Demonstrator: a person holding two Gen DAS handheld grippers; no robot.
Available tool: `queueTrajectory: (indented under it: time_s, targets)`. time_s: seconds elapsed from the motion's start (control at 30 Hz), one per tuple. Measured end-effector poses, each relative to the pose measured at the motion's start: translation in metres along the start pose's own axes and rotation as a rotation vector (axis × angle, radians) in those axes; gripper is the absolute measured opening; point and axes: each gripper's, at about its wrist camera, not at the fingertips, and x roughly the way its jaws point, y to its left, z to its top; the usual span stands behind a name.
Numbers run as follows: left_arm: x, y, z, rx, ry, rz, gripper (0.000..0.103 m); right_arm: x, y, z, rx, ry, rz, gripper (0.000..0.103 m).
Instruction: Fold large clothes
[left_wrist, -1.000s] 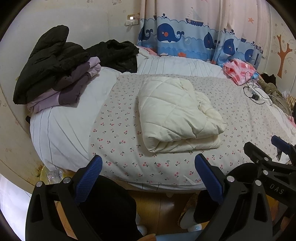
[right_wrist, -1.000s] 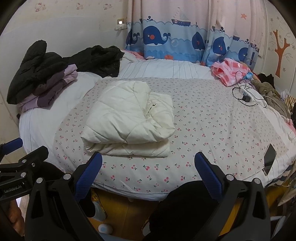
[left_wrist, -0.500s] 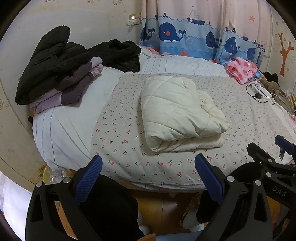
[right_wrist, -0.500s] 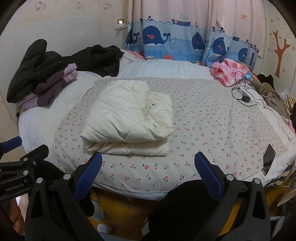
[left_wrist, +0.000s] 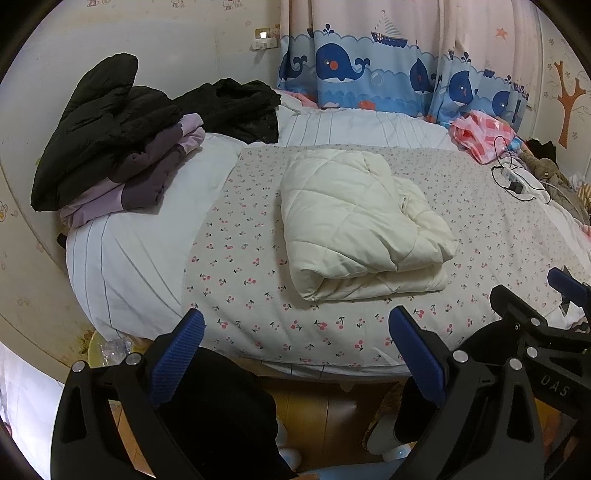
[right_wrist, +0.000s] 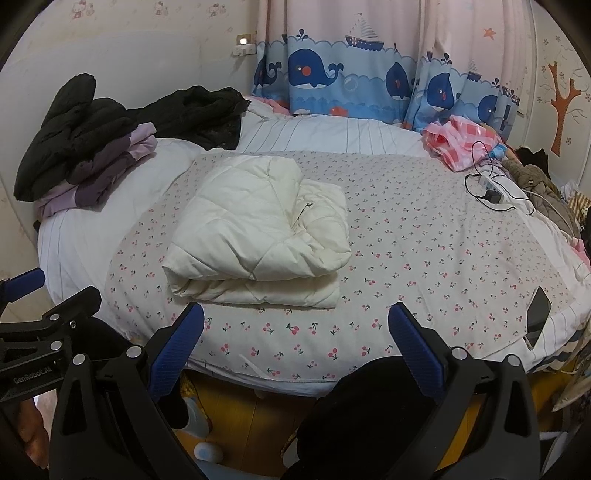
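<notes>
A folded cream quilted coat (left_wrist: 358, 225) lies on the cherry-print sheet (left_wrist: 258, 295) in the middle of the bed. The left gripper (left_wrist: 295, 339) and right gripper (right_wrist: 295, 332) hang near the bed's near edge, both spread wide, grasping nothing. Folded dark jackets (left_wrist: 107, 136) sit far left.

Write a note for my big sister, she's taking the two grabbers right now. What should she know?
Left gripper: open, holding nothing, hovering off the near edge of the bed.
Right gripper: open, holding nothing, alongside it.
Cream quilted coat: folded, lying on the cherry-print sheet.
Folded stack of black and purple clothes: at the far left.
Left: a black garment behind the stack looks unfolded; probably next.
</notes>
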Motion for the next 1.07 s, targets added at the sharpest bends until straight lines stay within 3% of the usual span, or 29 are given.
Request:
queueTrajectory:
  time_s: [0.43,0.57,0.73,0.9,1.07]
  targets:
    - [0.006,0.001,0.000,0.000,0.038,-0.028,0.096,0.005,0.000,-0.006,-0.001,0.014,0.009,0.096]
    - [0.001,0.005,-0.001,-0.021,-0.002,-0.084,0.096,0.008,-0.003,-0.008,-0.004,0.022,0.011,0.096]
    - [-0.005,0.003,0.002,-0.006,-0.032,-0.045,0.096,0.011,-0.008,-0.008,0.013,0.028,0.021,0.096]
    - [0.007,0.002,0.000,-0.021,0.047,-0.076,0.096,0.009,-0.002,-0.006,-0.007,0.024,0.020,0.096]
    - [0.008,0.006,-0.003,-0.027,0.052,-0.056,0.096,0.005,0.002,-0.004,-0.023,0.016,0.016,0.096]
